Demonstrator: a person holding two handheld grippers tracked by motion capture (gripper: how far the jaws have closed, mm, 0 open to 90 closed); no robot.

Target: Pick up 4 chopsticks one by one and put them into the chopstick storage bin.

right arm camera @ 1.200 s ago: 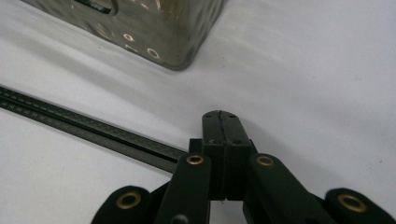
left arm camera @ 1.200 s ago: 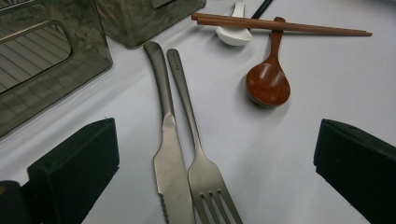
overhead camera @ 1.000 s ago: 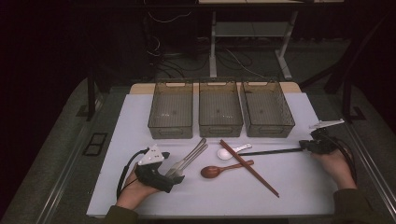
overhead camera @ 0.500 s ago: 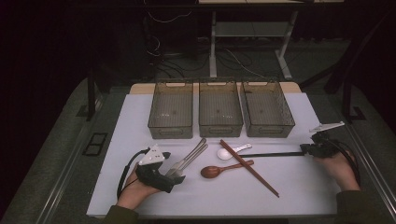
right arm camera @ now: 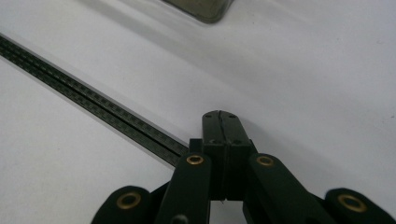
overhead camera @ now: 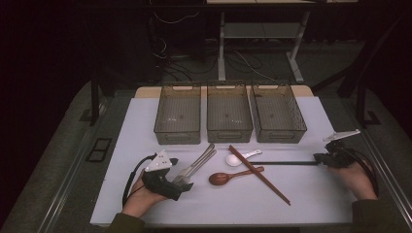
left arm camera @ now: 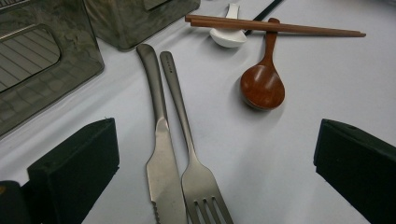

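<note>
- Jaws of my right gripper (overhead camera: 321,158) are pressed together on the near end of the black chopsticks (overhead camera: 284,163), at the right side of the worktop (overhead camera: 311,204); in the right gripper view the two dark sticks (right arm camera: 93,108) run from the upper left into the closed jaws.
- My black chopsticks lie flat and point left toward the white spoon (overhead camera: 239,158), their far tip just beside its handle.
- My left gripper (overhead camera: 182,186) has its jaws spread wide, low over the worktop, with the knife (left arm camera: 159,154) and the fork (left arm camera: 191,158) lying between them; the pads touch neither.
- Knife and fork lie side by side and touch at the wide ends.
- A wooden spoon (left arm camera: 261,84) lies to the right of the fork, and the brown chopsticks (left arm camera: 275,27) cross over its handle.
- Three empty grey bins (overhead camera: 229,112) stand in a row behind the cutlery.
</note>
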